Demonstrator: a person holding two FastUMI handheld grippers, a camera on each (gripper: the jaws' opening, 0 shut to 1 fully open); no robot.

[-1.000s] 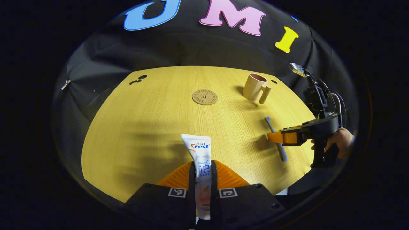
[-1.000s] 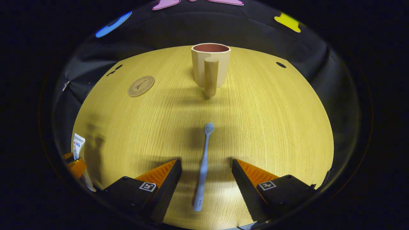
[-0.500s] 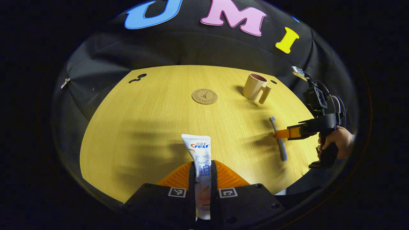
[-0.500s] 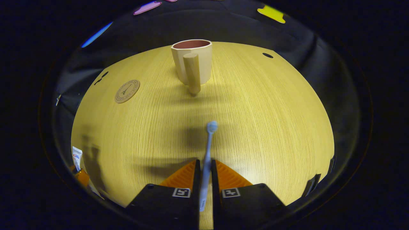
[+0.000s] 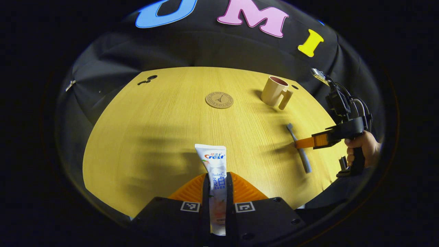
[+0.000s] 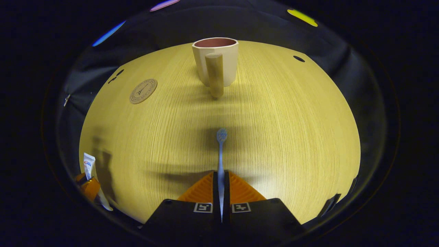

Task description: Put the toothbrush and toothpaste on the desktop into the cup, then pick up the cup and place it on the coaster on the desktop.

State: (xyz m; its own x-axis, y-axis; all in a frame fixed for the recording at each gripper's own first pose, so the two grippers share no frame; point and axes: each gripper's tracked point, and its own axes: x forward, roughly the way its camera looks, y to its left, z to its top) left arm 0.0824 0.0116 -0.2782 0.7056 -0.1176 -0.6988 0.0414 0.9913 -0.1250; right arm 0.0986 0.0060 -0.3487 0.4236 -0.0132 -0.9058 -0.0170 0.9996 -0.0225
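Observation:
My left gripper (image 5: 217,183) is shut on a white toothpaste tube (image 5: 215,164), which sticks out forward above the wooden desktop (image 5: 154,137). My right gripper (image 6: 221,180) is shut on the handle of a pale blue toothbrush (image 6: 220,151), bristle head pointing ahead at the cup. The beige cup (image 6: 215,60) with a dark red inside stands upright at the far side, its handle facing my right gripper. In the left gripper view the cup (image 5: 273,91) is far right, the round cork coaster (image 5: 219,100) left of it, and the right gripper (image 5: 301,143) holds the toothbrush (image 5: 299,147) just off the desktop.
The coaster (image 6: 143,91) lies at the far left in the right gripper view, and the left gripper with the toothpaste (image 6: 89,164) is at the lower left edge. A hand (image 5: 363,151) holds the right gripper's grip. Small dark holes (image 5: 147,80) mark the desktop's far corners.
My right gripper went from open around the toothbrush to shut on its handle and has lifted it slightly. The left gripper kept hold of the toothpaste and rose a little.

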